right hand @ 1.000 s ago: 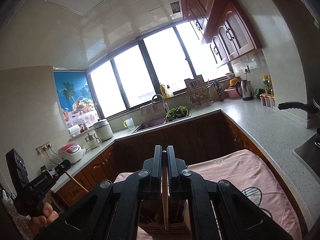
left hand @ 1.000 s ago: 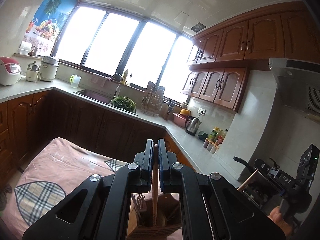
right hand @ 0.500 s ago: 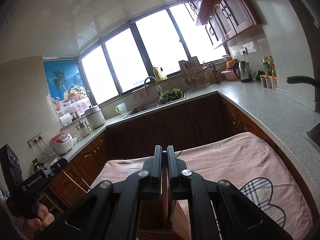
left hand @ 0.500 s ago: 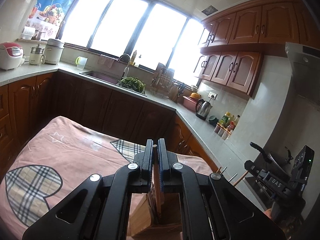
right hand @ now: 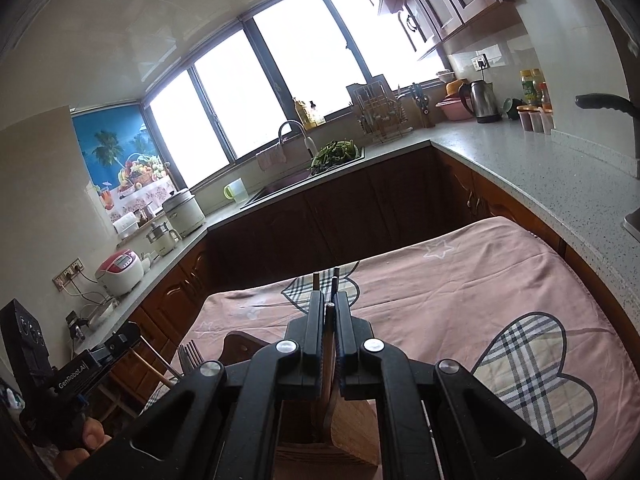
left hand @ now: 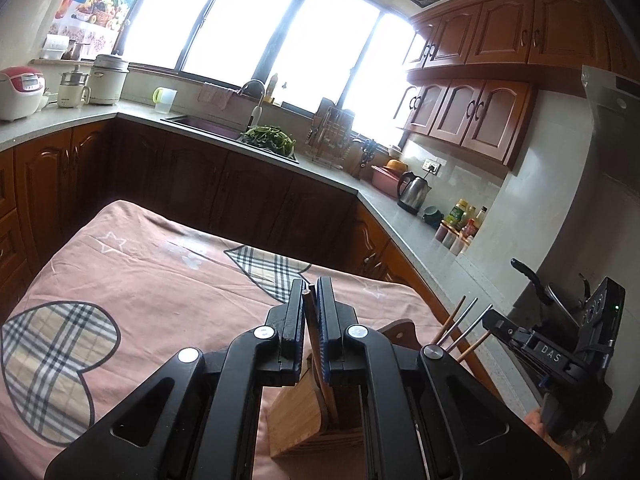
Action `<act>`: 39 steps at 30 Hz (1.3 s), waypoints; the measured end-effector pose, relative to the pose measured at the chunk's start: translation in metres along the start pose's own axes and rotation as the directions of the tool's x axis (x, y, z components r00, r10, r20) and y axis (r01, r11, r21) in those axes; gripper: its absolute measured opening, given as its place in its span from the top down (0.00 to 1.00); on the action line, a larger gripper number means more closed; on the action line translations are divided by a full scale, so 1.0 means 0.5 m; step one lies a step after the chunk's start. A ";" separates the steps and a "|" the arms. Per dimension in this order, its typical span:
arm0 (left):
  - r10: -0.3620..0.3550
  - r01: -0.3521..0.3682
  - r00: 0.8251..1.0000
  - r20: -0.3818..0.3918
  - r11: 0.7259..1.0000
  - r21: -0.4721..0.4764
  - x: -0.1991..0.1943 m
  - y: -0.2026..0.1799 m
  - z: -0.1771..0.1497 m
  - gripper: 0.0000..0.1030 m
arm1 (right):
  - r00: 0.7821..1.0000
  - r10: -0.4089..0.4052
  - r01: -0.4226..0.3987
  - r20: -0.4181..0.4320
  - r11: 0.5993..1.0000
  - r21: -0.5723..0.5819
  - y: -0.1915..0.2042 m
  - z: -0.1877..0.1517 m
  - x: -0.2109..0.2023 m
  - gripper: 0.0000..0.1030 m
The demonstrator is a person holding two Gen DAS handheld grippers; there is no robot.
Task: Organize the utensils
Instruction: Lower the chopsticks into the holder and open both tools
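My left gripper (left hand: 310,292) is shut on a thin wooden chopstick (left hand: 314,336) that slants down into a bamboo utensil holder (left hand: 296,416) on the table. In the right wrist view, my right gripper (right hand: 329,300) is shut on another wooden chopstick (right hand: 329,344), which drops into the same holder (right hand: 354,424). Two metal tips (right hand: 316,278) poke up just beyond the right fingers. Several chopsticks (left hand: 466,324) stand up beside the right gripper (left hand: 490,322). A fork (right hand: 190,354) stands near the left gripper (right hand: 134,332).
The holder stands on a table under a pink cloth (left hand: 140,280) with plaid hearts. A dark wooden board end (right hand: 240,342) rises by the holder. Counters with a sink (left hand: 208,126), a kettle (left hand: 414,192) and bottles run round the room. A pan handle (left hand: 528,276) juts out at right.
Both grippers have come down with their chopsticks, and the views have tipped toward the table. The holder now sits closer under each gripper.
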State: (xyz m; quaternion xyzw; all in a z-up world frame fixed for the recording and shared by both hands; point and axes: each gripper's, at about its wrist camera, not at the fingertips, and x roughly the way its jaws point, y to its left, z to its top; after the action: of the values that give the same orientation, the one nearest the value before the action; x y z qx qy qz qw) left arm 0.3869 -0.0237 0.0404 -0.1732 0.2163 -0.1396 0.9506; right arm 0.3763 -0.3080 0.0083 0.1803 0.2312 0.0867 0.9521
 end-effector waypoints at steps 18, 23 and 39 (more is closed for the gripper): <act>0.001 -0.001 0.999 -0.033 1.000 0.007 0.008 -0.001 0.009 0.95 | 1.000 -0.001 0.001 -0.004 1.000 0.006 -0.003 -0.003 0.010 0.93; 0.007 -0.007 0.999 -0.043 1.000 0.008 0.009 -0.003 0.007 0.93 | 1.000 -0.003 0.003 -0.006 1.000 0.014 -0.006 -0.008 0.012 0.90; 0.037 -0.036 0.998 -0.053 0.999 0.002 -0.002 -0.004 0.002 0.38 | 1.000 0.022 -0.023 0.008 0.999 0.043 -0.007 -0.004 -0.007 0.37</act>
State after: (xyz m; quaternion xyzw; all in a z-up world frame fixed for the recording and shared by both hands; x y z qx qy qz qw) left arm 0.3861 -0.0250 0.0423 -0.1650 0.2443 -0.1268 0.9471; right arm 0.3725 -0.3114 0.0067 0.2038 0.2274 0.0916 0.9478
